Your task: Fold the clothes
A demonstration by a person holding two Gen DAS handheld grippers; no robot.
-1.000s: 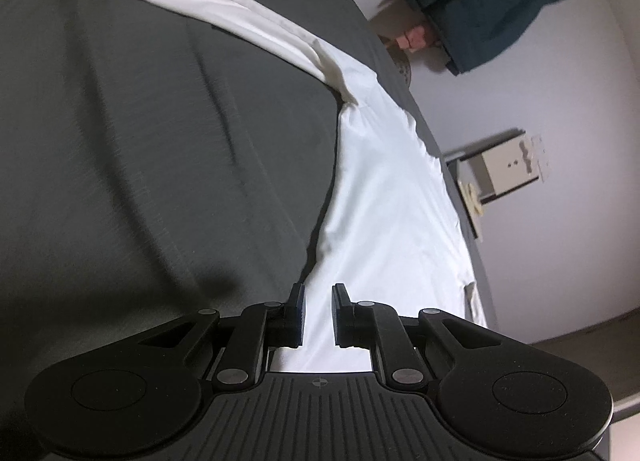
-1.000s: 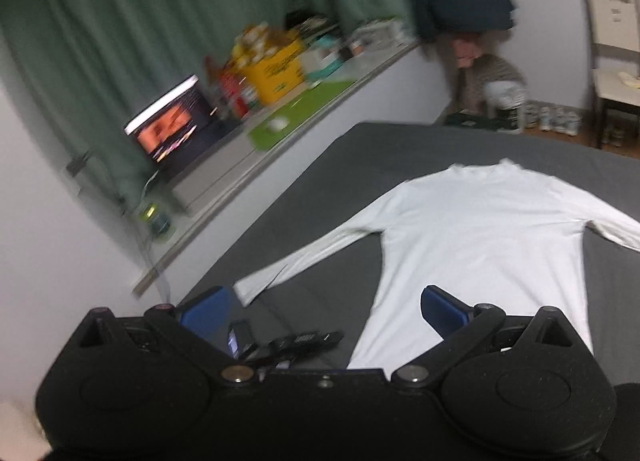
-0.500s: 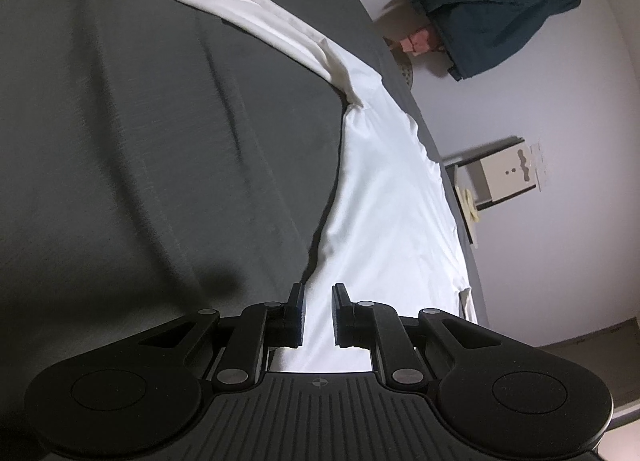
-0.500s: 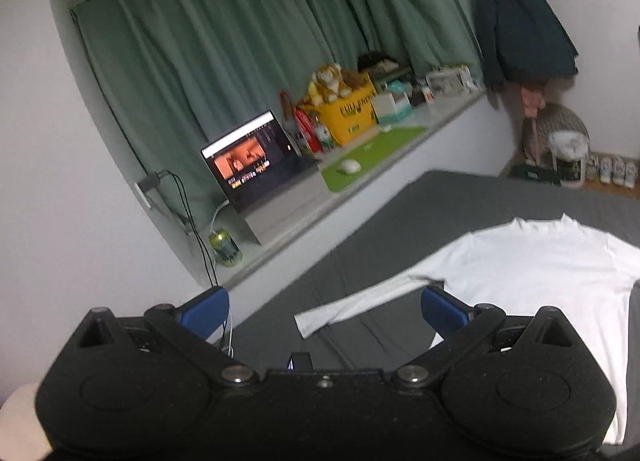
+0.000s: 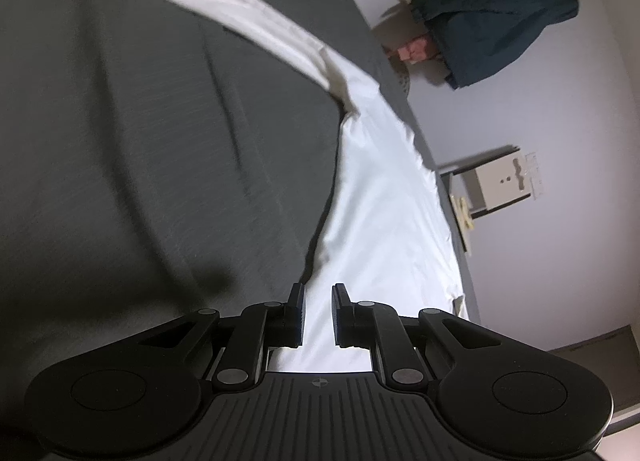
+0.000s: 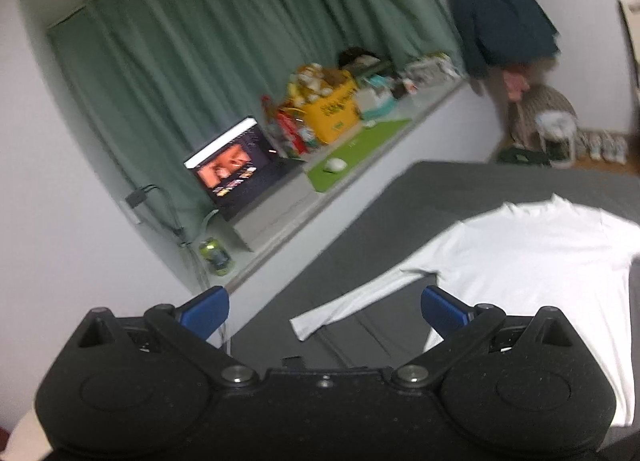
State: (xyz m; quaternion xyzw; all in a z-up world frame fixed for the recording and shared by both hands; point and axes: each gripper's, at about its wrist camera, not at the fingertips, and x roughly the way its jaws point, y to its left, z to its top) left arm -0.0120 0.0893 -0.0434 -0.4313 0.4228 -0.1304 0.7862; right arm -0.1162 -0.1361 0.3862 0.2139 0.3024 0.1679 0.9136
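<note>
A white long-sleeved shirt [image 5: 384,221] lies flat on the dark grey bed [image 5: 140,141], and one sleeve [image 5: 240,13] stretches away to the upper left. My left gripper [image 5: 318,315] hovers over the shirt's near edge. Its black jaws stand a narrow gap apart with nothing pinched between them. In the right wrist view the same shirt [image 6: 540,261] is spread out at the right, its sleeve [image 6: 360,301] pointing toward me. My right gripper [image 6: 324,311] is wide open above the bed [image 6: 460,189], clear of the cloth, blue pads [image 6: 440,309] empty.
A windowsill ledge along the green curtain holds a lit laptop [image 6: 236,169], a yellow box [image 6: 332,113], a green mat and a can [image 6: 214,255]. A dark jacket [image 6: 496,9] hangs on the wall. Beside the bed stands a small white cabinet [image 5: 496,181].
The right wrist view swung up toward the curtain and ledge, then tilted, so the shirt now sits lower right. The left gripper kept still, jaws unchanged.
</note>
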